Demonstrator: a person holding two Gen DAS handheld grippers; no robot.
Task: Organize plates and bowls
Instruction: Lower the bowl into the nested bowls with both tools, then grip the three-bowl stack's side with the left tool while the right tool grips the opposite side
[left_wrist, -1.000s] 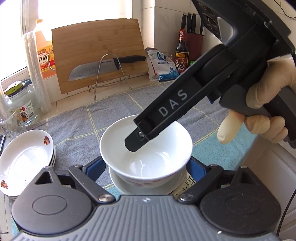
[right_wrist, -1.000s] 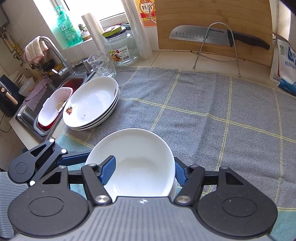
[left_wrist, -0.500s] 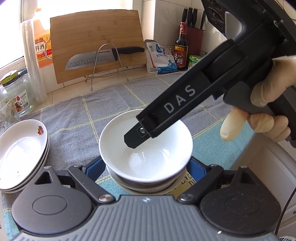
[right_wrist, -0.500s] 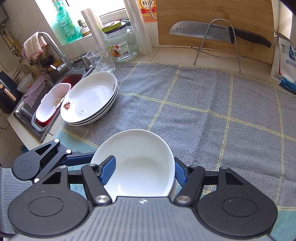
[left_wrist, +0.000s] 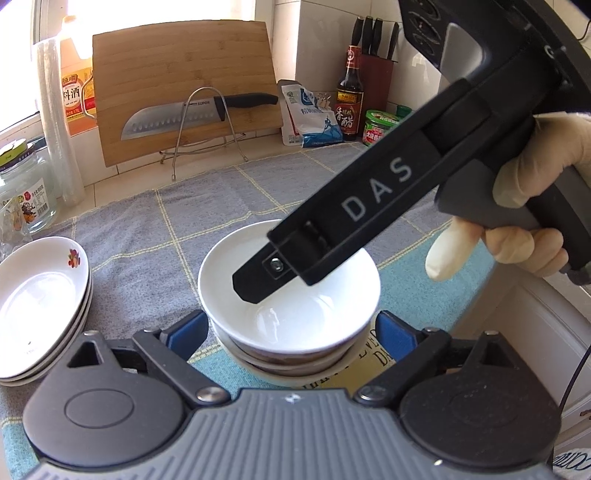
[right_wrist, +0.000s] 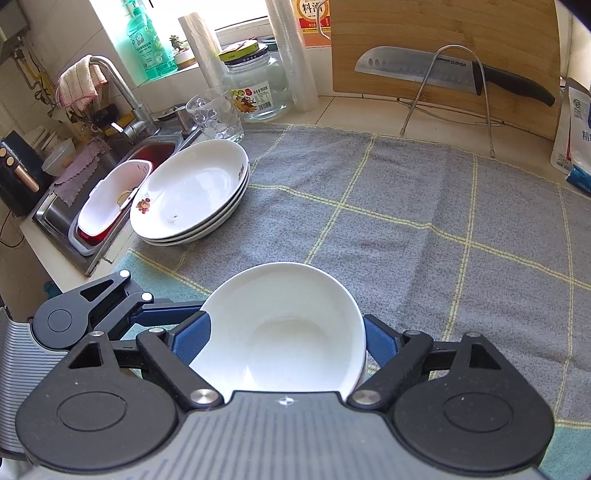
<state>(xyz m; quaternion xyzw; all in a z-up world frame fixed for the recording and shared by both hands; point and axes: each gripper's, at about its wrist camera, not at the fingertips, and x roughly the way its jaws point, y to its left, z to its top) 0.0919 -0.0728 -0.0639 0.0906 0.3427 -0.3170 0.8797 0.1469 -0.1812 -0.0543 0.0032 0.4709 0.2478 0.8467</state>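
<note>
Left gripper (left_wrist: 291, 334) jaws spread, just opened wider; its blue pads (left_wrist: 186, 331) sit either side of the stack of white ceramic bowls (left_wrist: 288, 295), clear of the rims. Right gripper (right_wrist: 286, 341) jaws spread too, just opened; one black finger (left_wrist: 266, 271) reaches down into the top bowl from the upper right, and in the right wrist view the blue pads flank the bowl, with the left one overlapping the rim, contact unclear. Gloved hand (left_wrist: 517, 221) holds the right gripper's handle. Bowl stack rests on the grey checked cloth (right_wrist: 406, 229) at the near edge of the counter (right_wrist: 343, 110). Stack of white shallow plates with flower print (right_wrist: 192, 192) sits to the left on the same cloth, well apart from both grippers.
</note>
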